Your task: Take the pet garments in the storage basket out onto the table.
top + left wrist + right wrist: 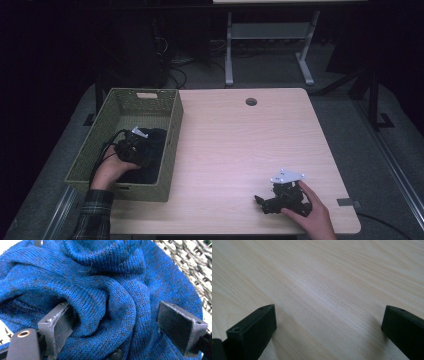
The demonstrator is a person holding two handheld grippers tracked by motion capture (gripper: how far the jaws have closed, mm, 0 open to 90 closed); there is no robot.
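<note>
1. Blue knit sweater (105, 297): bunched inside the woven basket (170, 145), at the table's (235, 150) left edge.
2. Left gripper (140, 145): inside the basket, jaws spread apart around a fold of the knit, pressing into it.
3. Right gripper (262, 202): near right on the bare table, jaws wide apart, holding nothing.

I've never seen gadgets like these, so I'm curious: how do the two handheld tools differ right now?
The left tool is down inside the woven basket, while the right tool rests low over the bare wooden table. The left tool's jaws straddle a bunched fold of blue knitted fabric; the right tool's jaws have nothing between them. Both stand open, and each is held in a hand.
</note>
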